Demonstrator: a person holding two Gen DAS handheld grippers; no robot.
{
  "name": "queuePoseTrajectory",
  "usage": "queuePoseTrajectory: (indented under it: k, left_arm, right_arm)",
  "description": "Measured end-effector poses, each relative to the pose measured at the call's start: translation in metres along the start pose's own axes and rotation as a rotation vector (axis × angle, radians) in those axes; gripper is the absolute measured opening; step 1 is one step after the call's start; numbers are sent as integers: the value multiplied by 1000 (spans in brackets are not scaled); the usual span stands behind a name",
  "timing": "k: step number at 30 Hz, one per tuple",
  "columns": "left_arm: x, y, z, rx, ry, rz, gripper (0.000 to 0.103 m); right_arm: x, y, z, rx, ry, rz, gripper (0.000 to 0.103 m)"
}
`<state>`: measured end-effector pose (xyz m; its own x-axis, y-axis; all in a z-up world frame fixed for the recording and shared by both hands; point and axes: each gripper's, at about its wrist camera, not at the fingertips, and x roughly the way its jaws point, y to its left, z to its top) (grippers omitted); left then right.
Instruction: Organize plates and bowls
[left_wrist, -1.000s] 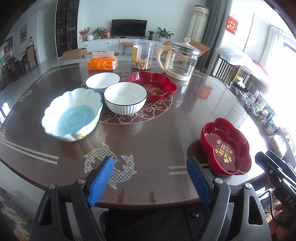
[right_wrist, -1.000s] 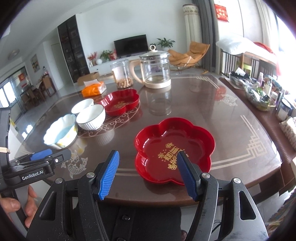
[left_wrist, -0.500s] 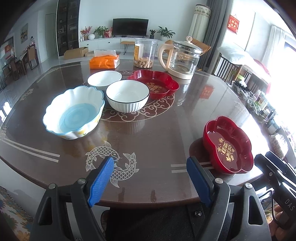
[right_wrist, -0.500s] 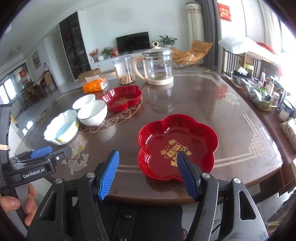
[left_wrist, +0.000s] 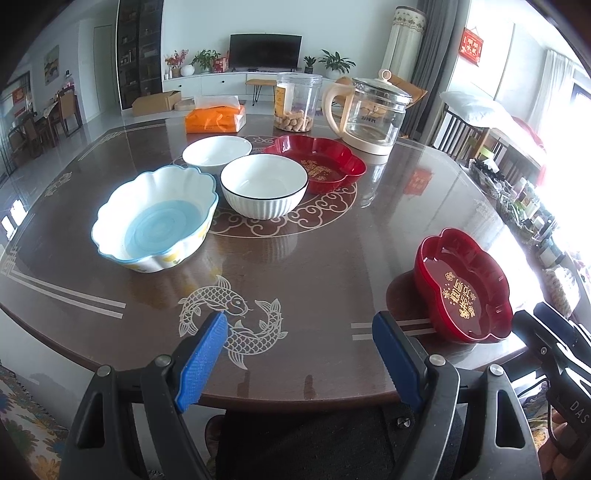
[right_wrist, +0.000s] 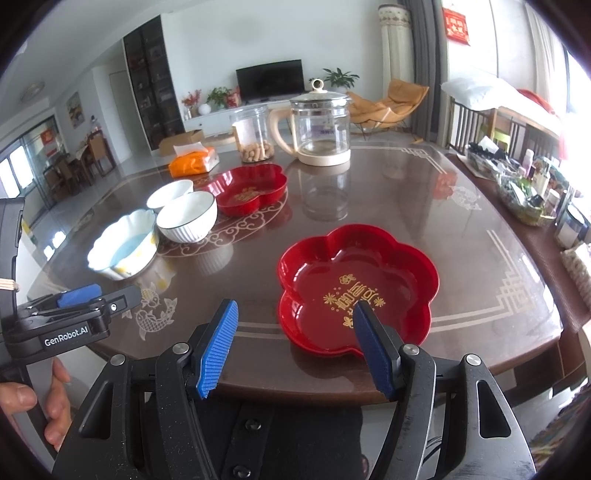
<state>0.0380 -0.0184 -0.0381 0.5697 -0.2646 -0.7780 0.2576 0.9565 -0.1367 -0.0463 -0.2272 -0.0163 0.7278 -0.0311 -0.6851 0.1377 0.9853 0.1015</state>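
Observation:
A red flower-shaped plate with gold writing lies near the table's front edge, also in the left wrist view. My right gripper hangs open just before it, its right finger over the near rim, not touching. Further back stand a second red plate, a white ribbed bowl with a dark rim, a small white bowl and a scalloped bowl with a blue inside. My left gripper is open and empty over the fish inlay at the front edge.
A glass kettle, a clear jar of snacks and an orange tissue pack stand at the table's far side. A cluttered side shelf runs along the right. A hand holds the left gripper's handle.
Hardly anything: the right wrist view has drifted slightly, so the near red plate sits a little higher in it. Both grippers stay as wide open as before.

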Motion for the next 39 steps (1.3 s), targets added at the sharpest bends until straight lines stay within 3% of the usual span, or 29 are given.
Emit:
queuePoseTrajectory:
  k: [14, 19, 23, 27, 31, 39]
  left_arm:
    - [4, 7, -1, -4, 15, 7, 80]
    - [-2, 14, 19, 54, -8, 33, 81]
    - [2, 38, 51, 48, -18, 48, 81]
    - [17, 59, 98, 29, 6, 13, 80]
    - [48, 67, 152, 34, 44, 3, 80]
    - [138, 54, 243, 98, 146, 29, 80]
  right_arm:
    - [5, 6, -3, -17, 30, 21, 69]
    - [12, 7, 11, -28, 61, 98, 69]
    - [34, 6, 35, 27, 152, 221, 69]
    - [59, 8, 65, 75, 221, 275, 69]
    - [90, 1, 101, 209, 306, 405, 69]
    - [171, -21, 147, 397, 435, 361, 69]
